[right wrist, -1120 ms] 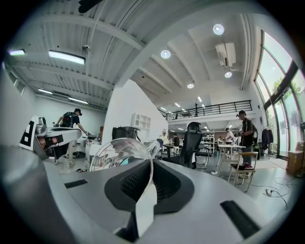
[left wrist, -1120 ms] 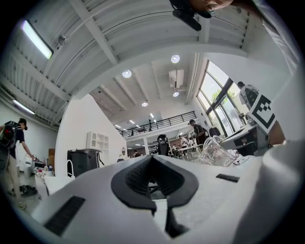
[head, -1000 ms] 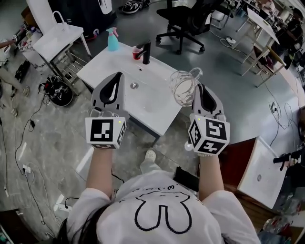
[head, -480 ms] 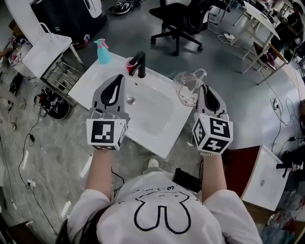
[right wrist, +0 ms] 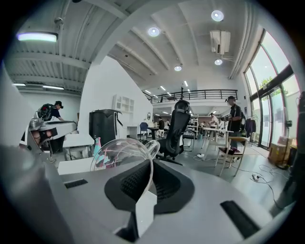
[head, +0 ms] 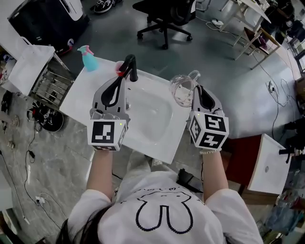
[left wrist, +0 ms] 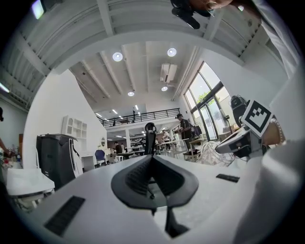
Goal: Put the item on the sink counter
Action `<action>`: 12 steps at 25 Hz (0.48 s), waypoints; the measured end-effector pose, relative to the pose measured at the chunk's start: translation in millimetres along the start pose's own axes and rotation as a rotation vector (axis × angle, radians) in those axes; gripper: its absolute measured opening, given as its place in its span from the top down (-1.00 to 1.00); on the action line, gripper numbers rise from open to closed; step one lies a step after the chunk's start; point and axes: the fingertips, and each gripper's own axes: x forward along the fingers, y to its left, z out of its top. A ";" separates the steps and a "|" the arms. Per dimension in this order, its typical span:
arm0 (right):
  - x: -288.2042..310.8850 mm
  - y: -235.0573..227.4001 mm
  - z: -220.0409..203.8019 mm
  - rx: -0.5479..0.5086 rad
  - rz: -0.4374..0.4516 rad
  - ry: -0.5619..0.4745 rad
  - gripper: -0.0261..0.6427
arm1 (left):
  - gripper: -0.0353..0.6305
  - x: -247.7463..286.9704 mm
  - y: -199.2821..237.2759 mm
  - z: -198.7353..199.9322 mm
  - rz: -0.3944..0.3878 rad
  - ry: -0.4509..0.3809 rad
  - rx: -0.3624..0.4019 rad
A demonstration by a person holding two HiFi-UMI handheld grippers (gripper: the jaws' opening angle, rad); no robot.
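Note:
A clear glass jug with a handle hangs tilted over the right end of the white sink counter. My right gripper is shut on the jug's rim. In the right gripper view the jug bulges out to the left of the closed jaws of the right gripper. My left gripper hovers over the basin's left edge, near the black tap. The left gripper is shut with nothing in it.
A teal spray bottle and a red cup stand at the counter's back, beside the tap. A white rack stands to the left, a black office chair beyond. Another white basin lies at the right.
The person has stepped up to the sink, so the counter now lies right under both grippers. The jug stays held in the right gripper; the left gripper stays shut.

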 end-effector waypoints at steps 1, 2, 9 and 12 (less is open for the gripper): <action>6.0 -1.0 -3.4 0.002 -0.011 0.016 0.80 | 0.87 7.9 0.9 -2.9 -0.019 0.002 -0.006; 12.6 -2.0 -7.3 0.005 -0.023 0.035 0.80 | 0.87 15.8 1.6 -6.2 -0.038 0.005 -0.010; 54.4 -6.9 -46.6 0.141 -0.102 0.228 0.80 | 0.87 55.3 7.3 -27.2 -0.150 0.021 -0.041; 68.9 -9.3 -64.3 0.207 -0.130 0.313 0.80 | 0.87 67.2 9.7 -32.9 -0.182 0.020 -0.059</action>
